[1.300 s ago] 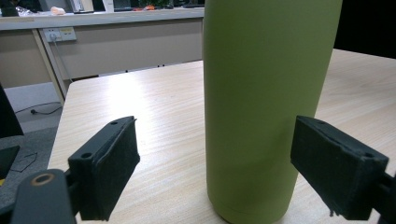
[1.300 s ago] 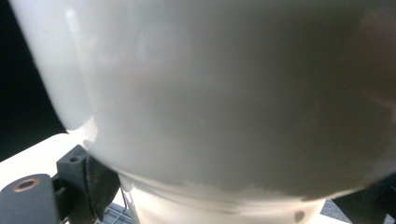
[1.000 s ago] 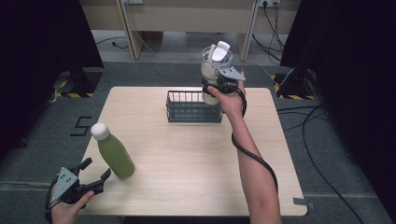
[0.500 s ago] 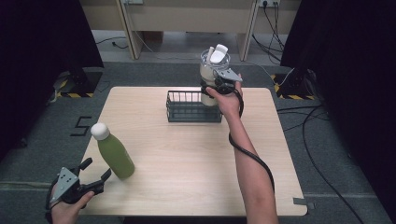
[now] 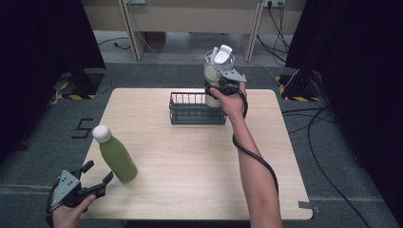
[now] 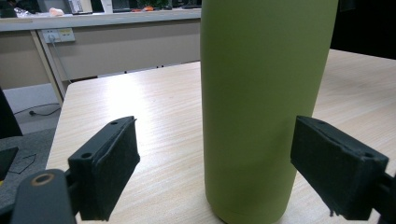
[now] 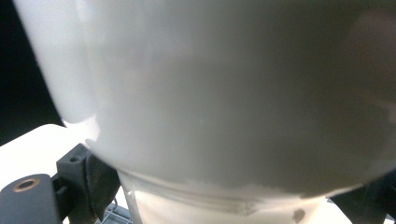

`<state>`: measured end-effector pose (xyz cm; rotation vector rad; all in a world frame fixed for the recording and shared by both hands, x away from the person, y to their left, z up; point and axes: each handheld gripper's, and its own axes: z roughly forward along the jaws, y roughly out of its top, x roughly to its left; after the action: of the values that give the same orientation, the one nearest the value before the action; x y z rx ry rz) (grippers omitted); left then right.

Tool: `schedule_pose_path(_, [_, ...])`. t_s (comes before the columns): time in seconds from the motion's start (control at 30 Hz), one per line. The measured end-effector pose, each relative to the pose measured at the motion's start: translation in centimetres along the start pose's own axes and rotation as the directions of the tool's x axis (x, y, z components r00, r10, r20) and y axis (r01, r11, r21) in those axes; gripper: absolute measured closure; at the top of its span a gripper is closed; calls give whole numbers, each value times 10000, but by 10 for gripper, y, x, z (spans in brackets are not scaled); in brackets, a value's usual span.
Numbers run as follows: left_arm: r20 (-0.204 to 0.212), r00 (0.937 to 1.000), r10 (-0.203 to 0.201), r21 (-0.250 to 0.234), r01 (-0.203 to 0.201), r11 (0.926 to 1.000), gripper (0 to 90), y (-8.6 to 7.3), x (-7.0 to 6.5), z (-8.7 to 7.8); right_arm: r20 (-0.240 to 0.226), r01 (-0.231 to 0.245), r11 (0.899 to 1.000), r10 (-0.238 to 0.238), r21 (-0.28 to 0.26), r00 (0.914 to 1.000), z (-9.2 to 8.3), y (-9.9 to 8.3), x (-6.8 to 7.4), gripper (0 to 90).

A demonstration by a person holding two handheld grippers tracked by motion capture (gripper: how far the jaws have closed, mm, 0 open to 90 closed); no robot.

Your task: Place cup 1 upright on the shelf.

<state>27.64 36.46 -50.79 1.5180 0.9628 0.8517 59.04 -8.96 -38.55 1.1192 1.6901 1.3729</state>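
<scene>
A green bottle (image 5: 117, 156) with a white cap stands upright near the table's front left. My left gripper (image 5: 98, 176) is open just in front of it; in the left gripper view the bottle (image 6: 261, 107) rises between the two pads (image 6: 112, 168), apart from both. My right gripper (image 5: 216, 90) is shut on a white bottle with a clear lid (image 5: 216, 71), held raised above the right end of the dark wire basket (image 5: 196, 109). Close up in the right gripper view is the white bottle (image 7: 224, 93).
The wooden table (image 5: 190, 156) has bare room in its middle and right. A black cable trails along the right forearm. Desks, power sockets and cables stand on the grey floor beyond the table's far edge.
The right gripper has lifted the white bottle slightly higher over the basket's right end. The left gripper and green bottle have stayed put.
</scene>
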Motion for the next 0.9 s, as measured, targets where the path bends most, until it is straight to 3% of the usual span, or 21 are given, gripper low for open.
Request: schedule_pose_path(0.9, [-2, 10000, 18, 67, -18, 10000, 142, 0, 0, 0, 90, -6, 9983, 1, 576, 10000, 15, -27, 3, 102])
